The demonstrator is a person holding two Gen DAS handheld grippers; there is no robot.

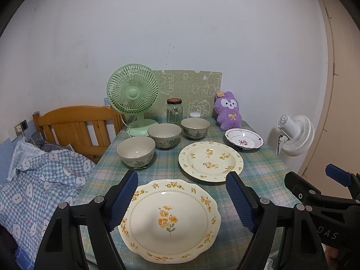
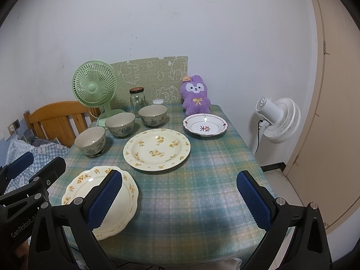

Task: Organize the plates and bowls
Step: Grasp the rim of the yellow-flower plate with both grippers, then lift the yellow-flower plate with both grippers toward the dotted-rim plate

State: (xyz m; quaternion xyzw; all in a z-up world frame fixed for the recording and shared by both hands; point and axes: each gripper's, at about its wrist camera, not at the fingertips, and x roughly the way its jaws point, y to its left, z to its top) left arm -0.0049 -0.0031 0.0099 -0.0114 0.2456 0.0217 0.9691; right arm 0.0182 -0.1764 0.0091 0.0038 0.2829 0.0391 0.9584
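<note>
Scalloped glossy floral plate on plaid tablecloth, left claw agape, right claw agape, ribbed pads

White wall, beige door, wooden headboard.

Glossy glazed ceramic: the near scalloped plate and three bowls. Matt checked cloth covers the counter. Each tool's pads look like ribbed blue rubber. The jar is clear glass; the rabbit fuzzy plush.
</note>
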